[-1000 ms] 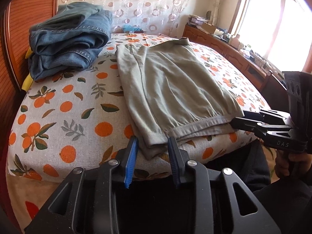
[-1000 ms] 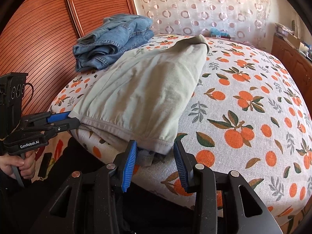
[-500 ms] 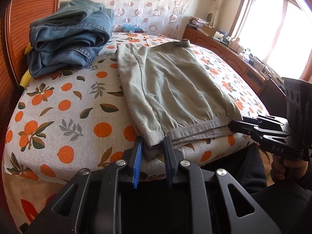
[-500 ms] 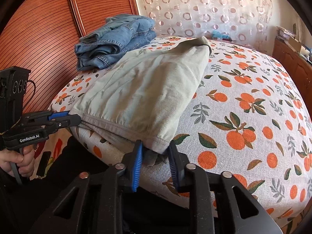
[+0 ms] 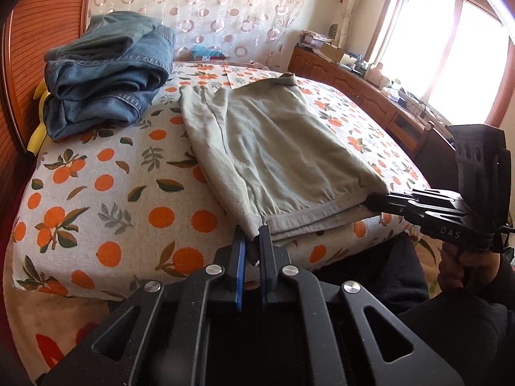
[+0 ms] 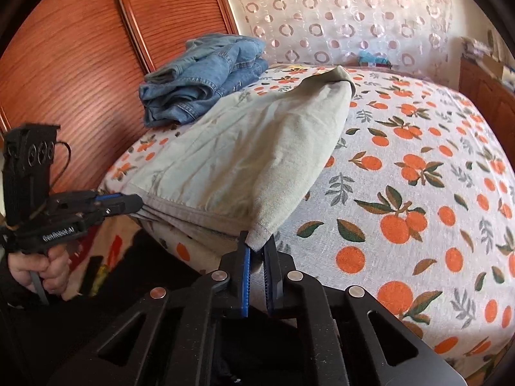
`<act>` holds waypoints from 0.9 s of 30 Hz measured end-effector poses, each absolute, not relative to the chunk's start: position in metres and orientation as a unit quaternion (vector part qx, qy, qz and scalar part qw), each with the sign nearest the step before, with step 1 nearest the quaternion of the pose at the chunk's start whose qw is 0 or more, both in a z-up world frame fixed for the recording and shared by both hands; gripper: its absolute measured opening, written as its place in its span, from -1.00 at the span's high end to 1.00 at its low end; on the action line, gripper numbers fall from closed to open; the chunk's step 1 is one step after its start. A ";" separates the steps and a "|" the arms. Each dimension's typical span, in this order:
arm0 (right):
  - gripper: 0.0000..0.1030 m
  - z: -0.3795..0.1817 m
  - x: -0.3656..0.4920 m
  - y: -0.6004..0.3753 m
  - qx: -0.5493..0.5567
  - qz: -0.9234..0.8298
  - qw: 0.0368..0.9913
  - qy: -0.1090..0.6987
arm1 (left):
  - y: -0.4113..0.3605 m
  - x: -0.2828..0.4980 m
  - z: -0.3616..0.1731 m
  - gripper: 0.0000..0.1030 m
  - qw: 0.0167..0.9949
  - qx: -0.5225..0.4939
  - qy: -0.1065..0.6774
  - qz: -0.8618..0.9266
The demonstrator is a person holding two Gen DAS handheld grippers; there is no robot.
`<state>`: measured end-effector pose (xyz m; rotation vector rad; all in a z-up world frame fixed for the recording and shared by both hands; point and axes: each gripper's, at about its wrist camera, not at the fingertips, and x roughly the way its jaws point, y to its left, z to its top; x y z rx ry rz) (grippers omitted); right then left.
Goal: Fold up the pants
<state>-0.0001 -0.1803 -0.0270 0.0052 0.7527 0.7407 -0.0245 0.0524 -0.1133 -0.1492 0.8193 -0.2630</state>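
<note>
Jaws newly closed on pants

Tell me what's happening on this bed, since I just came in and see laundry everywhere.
A person is folding a pair of pale green pants on the orange-print bedspread, holding a gripper tool in each hand. The left claw has just closed on one near corner of the pants, and the right claw has just closed on the other. The pants lie flat, running away toward the headboard. A pile of blue jeans sits apart at the far left.
</note>
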 end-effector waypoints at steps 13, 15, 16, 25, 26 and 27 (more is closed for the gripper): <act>0.87 0.017 0.059 -0.170 0.000 0.339 0.892 0.297 | 0.058 0.060 -0.085 0.85 0.924 -0.053 0.364 -0.107; 0.87 0.019 0.075 -0.165 -0.001 0.337 0.894 0.295 | 0.061 0.075 -0.082 0.85 0.925 -0.050 0.362 -0.105; 0.87 0.018 0.082 -0.161 -0.001 0.337 0.894 0.295 | 0.063 0.085 -0.080 0.85 0.926 -0.048 0.361 -0.103; 0.87 0.015 0.147 -0.140 -0.007 0.323 0.896 0.305 | 0.064 0.145 -0.073 0.85 0.927 -0.022 0.364 -0.089; 0.87 0.015 0.154 -0.140 -0.007 0.321 0.896 0.307 | 0.062 0.149 -0.073 0.85 0.927 -0.018 0.365 -0.088; 0.87 0.013 0.160 -0.139 -0.007 0.319 0.895 0.312 | 0.061 0.154 -0.073 0.85 0.927 -0.015 0.366 -0.086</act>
